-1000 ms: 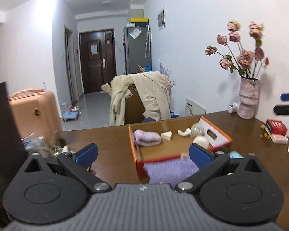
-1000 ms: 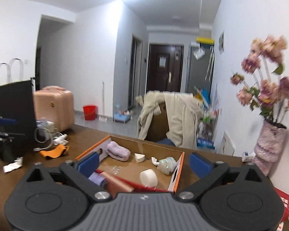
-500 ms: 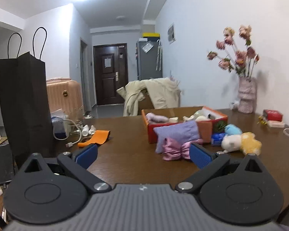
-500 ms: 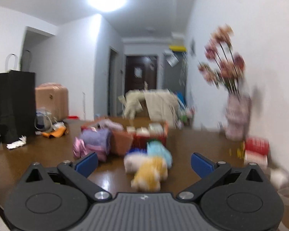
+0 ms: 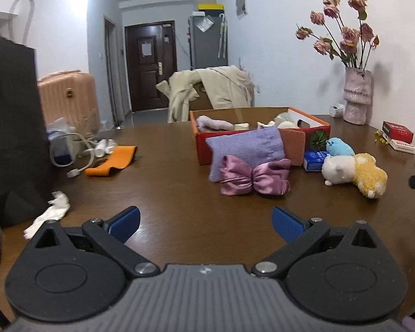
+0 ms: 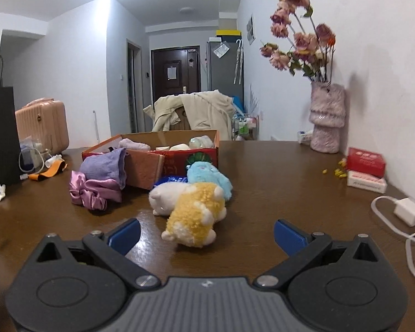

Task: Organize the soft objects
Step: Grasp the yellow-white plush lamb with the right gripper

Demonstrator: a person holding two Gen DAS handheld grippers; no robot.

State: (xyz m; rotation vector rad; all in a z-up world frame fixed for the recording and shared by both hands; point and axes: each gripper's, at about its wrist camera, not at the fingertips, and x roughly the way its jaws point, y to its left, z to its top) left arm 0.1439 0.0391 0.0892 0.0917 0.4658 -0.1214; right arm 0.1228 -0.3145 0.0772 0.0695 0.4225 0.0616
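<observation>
At 12 o'clock from the right gripper [image 6: 206,231], just ahead of its wide-apart, empty jaws, lies the yellow plush [image 6: 197,213], touching the white plush [image 6: 166,197] and blue plush [image 6: 210,176] behind it. Left gripper [image 5: 206,220] is also spread w/ nothing in it; the pink satin bow [image 5: 255,179] sits at its 12–1 o'clock, against the purple cloth [image 5: 246,146] draped down the front of the orange box [image 5: 312,121]. Probably the approach step: go straight in low on the yellow plush, pinch across its body, not the fluff, lift clear before swinging to the box at 11. Room: bare table [image 6: 276,171] at 1–2 o'clock, but charger & cable [image 6: 406,210] at 3 near the table edge, so keep off. Left side is tighter: black bag [image 5: 11,127] at 9, wires at 10.
</observation>
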